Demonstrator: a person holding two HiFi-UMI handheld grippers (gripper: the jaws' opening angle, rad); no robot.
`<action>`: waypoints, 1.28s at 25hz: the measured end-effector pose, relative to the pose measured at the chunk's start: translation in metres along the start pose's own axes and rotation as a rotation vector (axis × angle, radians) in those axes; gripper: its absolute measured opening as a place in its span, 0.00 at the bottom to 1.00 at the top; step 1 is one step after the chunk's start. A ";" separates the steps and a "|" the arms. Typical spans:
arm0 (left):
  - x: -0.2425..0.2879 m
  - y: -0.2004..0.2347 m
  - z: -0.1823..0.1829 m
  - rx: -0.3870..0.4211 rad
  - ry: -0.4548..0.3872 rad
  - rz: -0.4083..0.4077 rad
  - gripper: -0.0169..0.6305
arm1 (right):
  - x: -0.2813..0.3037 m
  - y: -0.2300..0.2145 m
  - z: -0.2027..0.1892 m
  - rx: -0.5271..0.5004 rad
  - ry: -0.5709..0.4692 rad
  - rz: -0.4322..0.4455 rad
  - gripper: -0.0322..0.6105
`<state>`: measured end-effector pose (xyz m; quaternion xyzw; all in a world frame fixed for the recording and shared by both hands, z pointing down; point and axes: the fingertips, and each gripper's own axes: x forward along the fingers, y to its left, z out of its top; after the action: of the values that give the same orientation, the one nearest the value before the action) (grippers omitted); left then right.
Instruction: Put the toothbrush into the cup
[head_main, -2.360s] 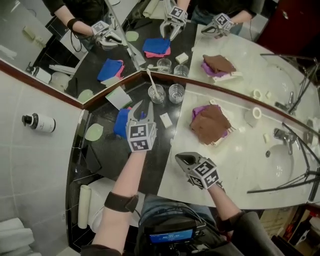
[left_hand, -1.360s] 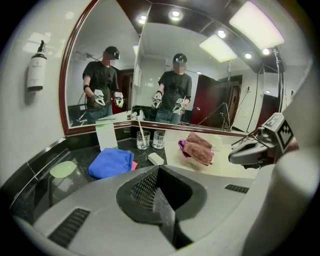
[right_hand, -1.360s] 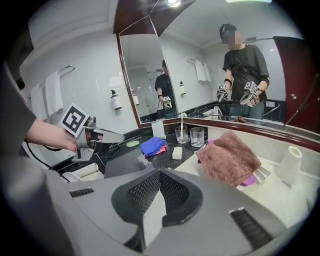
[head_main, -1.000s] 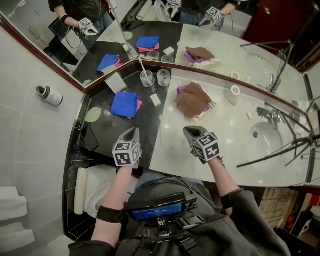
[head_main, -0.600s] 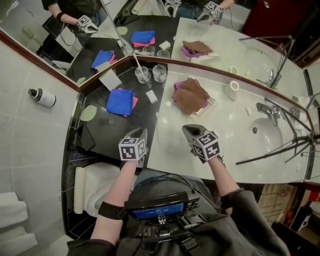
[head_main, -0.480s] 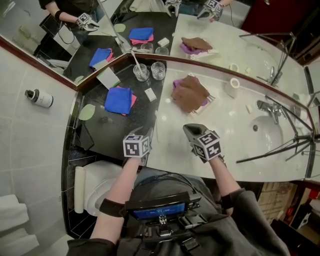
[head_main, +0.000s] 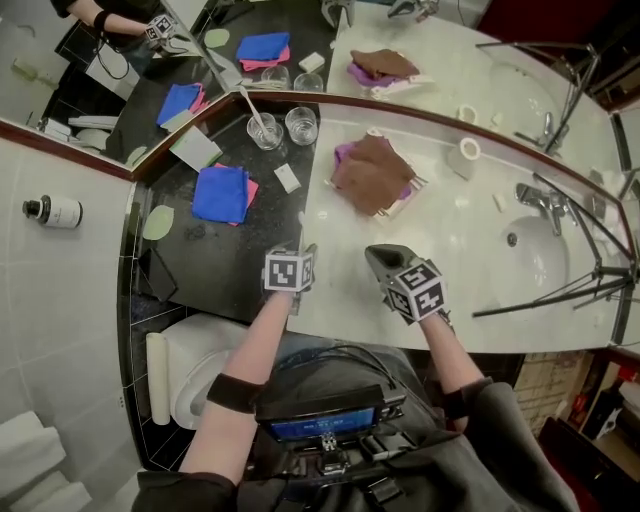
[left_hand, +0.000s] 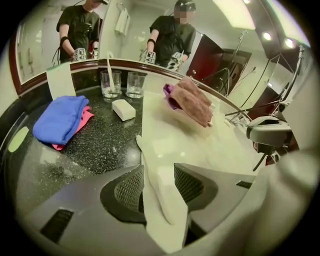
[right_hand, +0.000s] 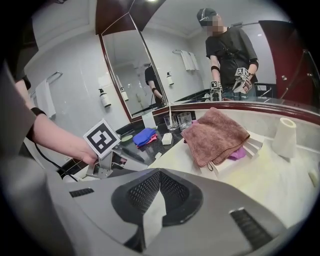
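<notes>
Head view: toothbrush (head_main: 250, 105) already leans in the cup (head_main: 266, 133) near the surface's (head_main: 440, 250) far left corner; left gripper (head_main: 303, 248) jaws have just been opening, nothing between them; right gripper (head_main: 378, 258) jaws together, empty; a stray knock might tip the cup.

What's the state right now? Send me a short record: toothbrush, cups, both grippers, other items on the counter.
toothbrush: standing in the cup, head down
second cup: beside it, no brush inside
left gripper: open, jaws have just been opening, nothing between them
right gripper: shut, empty
other items: blue cloth, white block, brown towel
task: looks done
</notes>
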<state>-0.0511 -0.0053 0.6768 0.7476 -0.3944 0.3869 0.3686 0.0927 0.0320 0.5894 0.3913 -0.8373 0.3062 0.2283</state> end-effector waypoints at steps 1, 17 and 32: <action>0.004 0.002 -0.001 0.005 0.011 0.009 0.32 | 0.001 -0.001 -0.001 0.005 0.000 0.000 0.07; 0.027 0.017 -0.004 0.054 0.068 0.121 0.13 | 0.003 -0.024 -0.008 0.058 0.007 0.004 0.07; 0.016 0.018 0.012 0.041 0.005 0.112 0.09 | 0.005 -0.018 -0.012 0.055 0.013 0.018 0.07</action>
<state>-0.0573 -0.0276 0.6899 0.7308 -0.4266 0.4168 0.3319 0.1058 0.0286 0.6072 0.3880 -0.8305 0.3335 0.2202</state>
